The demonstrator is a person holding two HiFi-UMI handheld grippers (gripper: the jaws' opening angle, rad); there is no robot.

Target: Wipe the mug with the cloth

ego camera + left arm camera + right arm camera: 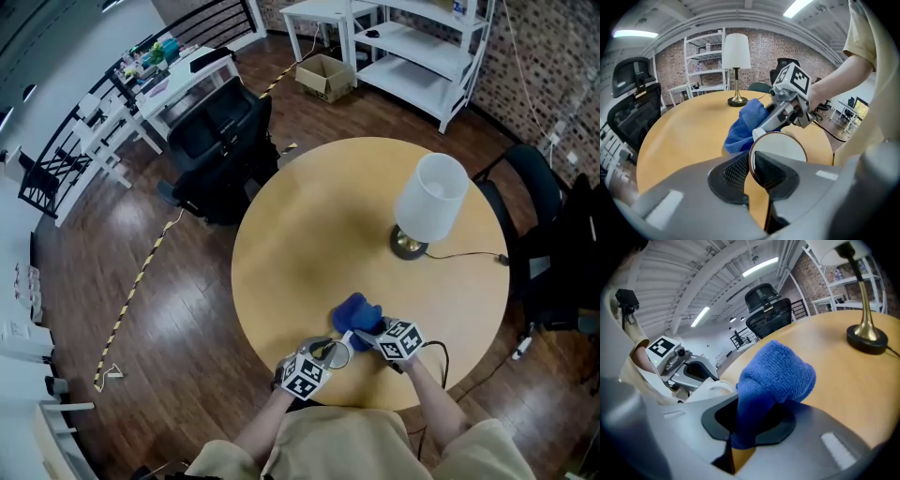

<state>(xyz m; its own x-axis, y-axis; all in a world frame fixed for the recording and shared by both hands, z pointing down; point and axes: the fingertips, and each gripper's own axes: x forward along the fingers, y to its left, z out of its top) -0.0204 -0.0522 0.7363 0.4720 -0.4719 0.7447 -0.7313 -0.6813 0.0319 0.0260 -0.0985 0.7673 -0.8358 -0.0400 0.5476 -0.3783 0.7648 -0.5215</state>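
Observation:
A mug (329,353) with a white inside sits at the near edge of the round wooden table (309,234). My left gripper (322,362) is shut on its thin rim; in the left gripper view the rim (751,161) runs between the two dark pads. My right gripper (364,334) is shut on a blue cloth (359,313), which bunches out beyond its jaws (777,373). The cloth (745,123) lies just past the mug (780,147), touching or close to its far side. The right gripper (787,105) reaches in from the right.
A table lamp (427,204) with a white shade and brass base stands at the table's right, its cable trailing off the edge. A black office chair (220,131) stands behind the table. White shelves (412,47) and a cardboard box (323,77) are farther back.

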